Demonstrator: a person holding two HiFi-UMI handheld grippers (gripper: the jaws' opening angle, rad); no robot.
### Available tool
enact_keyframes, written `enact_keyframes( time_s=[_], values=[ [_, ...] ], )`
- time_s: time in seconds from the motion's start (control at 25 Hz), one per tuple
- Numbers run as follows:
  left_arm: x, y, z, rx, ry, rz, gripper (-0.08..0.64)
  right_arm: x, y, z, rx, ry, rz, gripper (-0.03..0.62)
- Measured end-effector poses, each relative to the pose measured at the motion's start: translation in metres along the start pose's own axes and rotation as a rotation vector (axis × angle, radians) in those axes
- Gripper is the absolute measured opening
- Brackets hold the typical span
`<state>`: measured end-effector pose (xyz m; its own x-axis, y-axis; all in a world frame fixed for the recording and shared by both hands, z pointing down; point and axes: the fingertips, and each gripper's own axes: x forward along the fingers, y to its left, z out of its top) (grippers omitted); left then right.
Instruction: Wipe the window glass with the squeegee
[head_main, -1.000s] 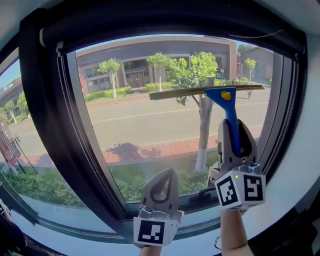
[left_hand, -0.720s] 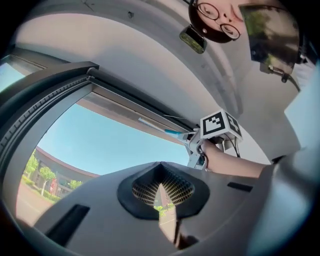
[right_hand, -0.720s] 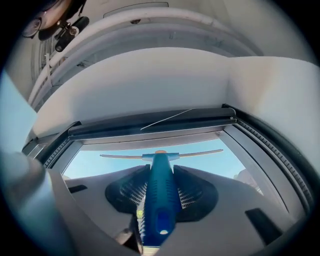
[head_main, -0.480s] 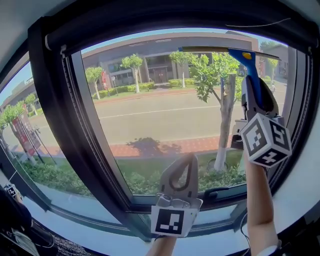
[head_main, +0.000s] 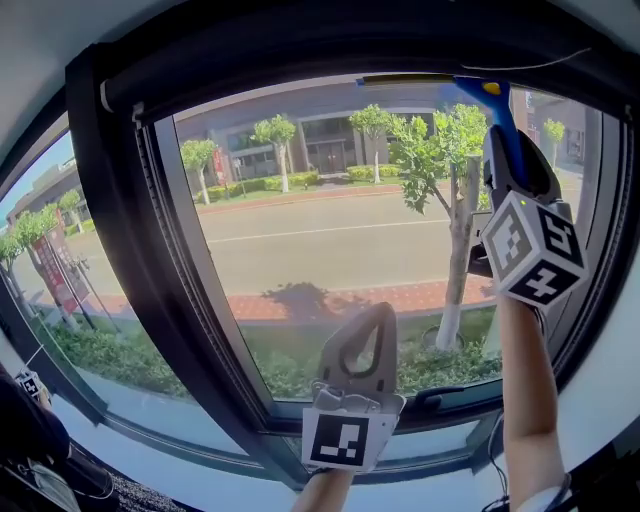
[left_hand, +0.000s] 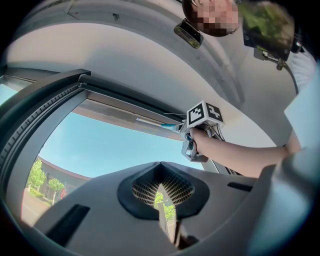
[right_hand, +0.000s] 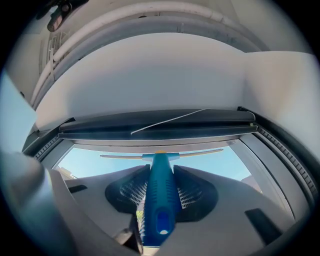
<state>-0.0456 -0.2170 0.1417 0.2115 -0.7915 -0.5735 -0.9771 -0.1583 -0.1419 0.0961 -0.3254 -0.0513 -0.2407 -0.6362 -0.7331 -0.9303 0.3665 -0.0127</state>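
Outside a big window there is a sunny road (head_main: 320, 245), green trees (head_main: 445, 140) and a long building (head_main: 320, 120). The window glass (head_main: 290, 200) sits in a dark frame (head_main: 110, 220).

At the upper right of the head view, the right gripper (head_main: 512, 150) is held up high on a raised arm (head_main: 525, 400). Its fingers are clamped on the blue handle of the squeegee (head_main: 500, 120). The squeegee's long thin blade (head_main: 405, 79) lies flat across the very top of the glass, just under the dark frame. In the right gripper view the handle (right_hand: 159, 200) sits tight between the two fingers (right_hand: 225, 200), and the blade runs side to side beyond it.

The left gripper (head_main: 372, 318) is low in the middle of the head view, near the bottom of the frame, pointing up. Its fingers (left_hand: 100, 215) are together with nothing between them. It is well apart from the squeegee.
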Motion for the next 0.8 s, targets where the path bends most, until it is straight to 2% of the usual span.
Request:
enact_keyframes(
  time_s=[0.24,0.8],
  values=[
    [-0.002,0.008,-0.004,0.005,0.008,-0.009,-0.006,0.002,0.0,-0.002,-0.025,0.001,-0.022,0.149],
    [-0.005,0.007,-0.012,-0.019,0.019,-0.018,-0.006,-0.009,0.001,-0.011,-0.055,0.024,-0.014,0.149]
  ],
)
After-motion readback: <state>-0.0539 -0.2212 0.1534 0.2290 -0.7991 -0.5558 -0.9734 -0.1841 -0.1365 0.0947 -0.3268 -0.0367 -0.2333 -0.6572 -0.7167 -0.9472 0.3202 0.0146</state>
